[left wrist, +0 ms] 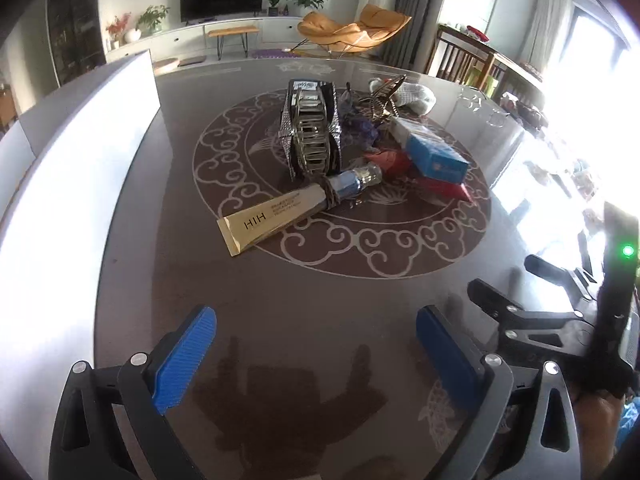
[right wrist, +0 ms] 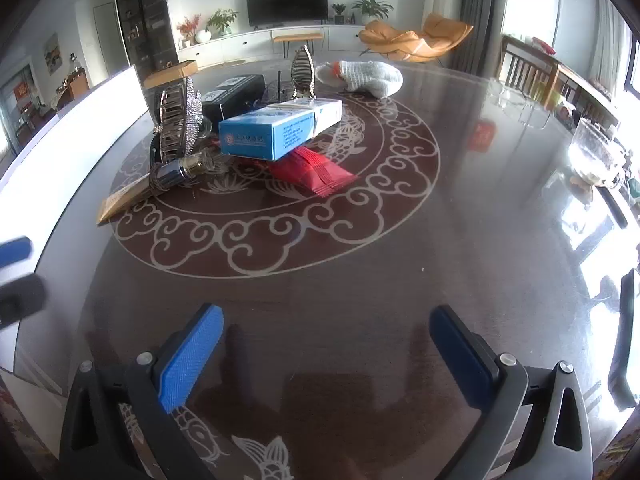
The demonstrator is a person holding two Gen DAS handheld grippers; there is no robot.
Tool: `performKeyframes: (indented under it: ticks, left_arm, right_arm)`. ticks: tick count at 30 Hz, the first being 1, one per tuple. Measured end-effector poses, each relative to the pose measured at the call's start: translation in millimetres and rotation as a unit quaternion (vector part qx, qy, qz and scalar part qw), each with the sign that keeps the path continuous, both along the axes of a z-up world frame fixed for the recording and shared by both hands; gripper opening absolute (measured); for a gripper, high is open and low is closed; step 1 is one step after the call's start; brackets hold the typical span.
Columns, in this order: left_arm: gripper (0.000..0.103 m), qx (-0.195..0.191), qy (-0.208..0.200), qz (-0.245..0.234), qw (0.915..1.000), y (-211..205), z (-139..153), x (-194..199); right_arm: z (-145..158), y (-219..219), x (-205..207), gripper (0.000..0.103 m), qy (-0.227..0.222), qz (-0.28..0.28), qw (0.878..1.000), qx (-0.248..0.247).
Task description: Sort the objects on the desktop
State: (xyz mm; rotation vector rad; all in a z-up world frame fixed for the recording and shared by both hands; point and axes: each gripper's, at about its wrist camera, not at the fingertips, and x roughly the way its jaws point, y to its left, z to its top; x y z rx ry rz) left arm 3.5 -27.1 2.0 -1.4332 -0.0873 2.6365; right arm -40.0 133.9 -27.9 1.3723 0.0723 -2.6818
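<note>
A pile of objects lies at the middle of the round patterned table (left wrist: 320, 320). It holds a gold tube (left wrist: 280, 212) with a shiny blue cap, a silver rhinestone hair claw (left wrist: 312, 132), a blue and white box (left wrist: 436, 156) on a red packet (right wrist: 316, 172), a black box (right wrist: 236, 94) and a white sock (right wrist: 372, 74). My left gripper (left wrist: 316, 356) is open and empty, low over the table's near side. My right gripper (right wrist: 326, 352) is open and empty, also short of the pile. The box also shows in the right wrist view (right wrist: 276, 130).
A white panel (left wrist: 80, 168) stands along the table's left edge. A second metal hair claw (right wrist: 302, 70) stands behind the box. A glass (right wrist: 596, 156) sits at the right edge. The right gripper's body shows at the right of the left wrist view (left wrist: 560, 312).
</note>
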Motion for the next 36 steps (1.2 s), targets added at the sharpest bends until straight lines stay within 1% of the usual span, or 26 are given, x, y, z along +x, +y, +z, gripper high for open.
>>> performKeyframes:
  ticks: [2, 5, 9, 15, 18, 36]
  left_arm:
    - [0.102, -0.002, -0.003, 0.009, 1.0, -0.4, -10.0, -10.0]
    - [0.102, -0.011, 0.001, 0.01, 0.9999, 4.4, -20.0, -22.6]
    - [0.102, -0.025, 0.009, 0.002, 0.9996, 7.8, -26.6, -30.5]
    - [0.102, -0.035, 0.022, -0.004, 0.9991, 5.6, -28.5, -28.3]
    - [0.103, -0.059, 0.019, -0.012, 0.998, 12.7, -30.8, -31.0]
    - [0.103, -0.057, 0.023, -0.013, 0.998, 14.6, -30.3, -30.7]
  right_arm:
    - [-0.3, 1.8, 1.1, 0.103, 0.0, 0.0, 1.0, -0.003]
    - [-1.7, 1.2, -0.3, 0.103, 0.005, 0.001, 1.0, 0.007]
    - [-8.1, 1.6, -3.7, 0.103, -0.001, -0.001, 1.0, 0.013]
    - [-9.1, 1.2, -4.4, 0.103, 0.001, -0.002, 1.0, 0.013]
    - [-8.9, 1.8, -4.5, 0.103, 0.002, -0.003, 1.0, 0.013]
    - [-9.7, 1.6, -4.9, 0.103, 0.002, -0.002, 1.0, 0.013]
